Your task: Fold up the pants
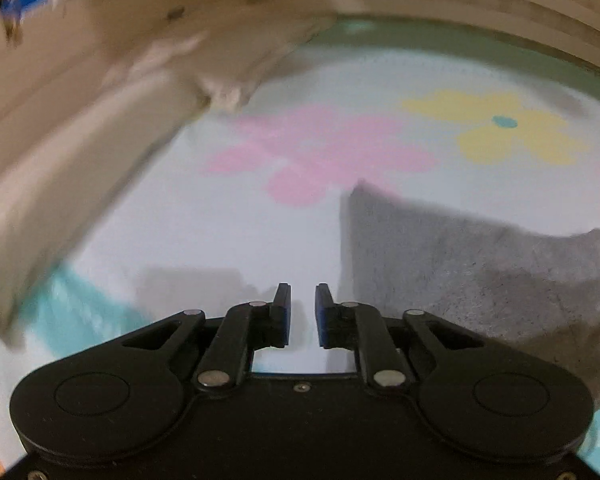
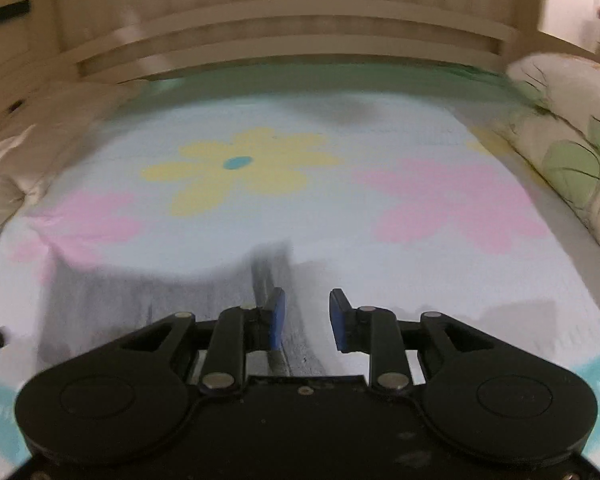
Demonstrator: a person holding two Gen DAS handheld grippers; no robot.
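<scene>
So it's a bed with a pale blue sheet (image 2: 228, 248) printed with big flowers, a yellow flower (image 2: 236, 168) in the middle and pink ones either side, wooden headboard (image 2: 292, 52) at the back. A leafy-print pillow (image 2: 572, 136) sits on the right edge. The grey pants (image 1: 472, 264) lie flat on the sheet, looks folded up already, though it's blurry. Left gripper (image 1: 303, 314) hangs just left of them, jaws a bit apart, nothing between them. Right gripper (image 2: 307, 318) is over the pants' right edge, jaws apart too, not pinching the cloth.
</scene>
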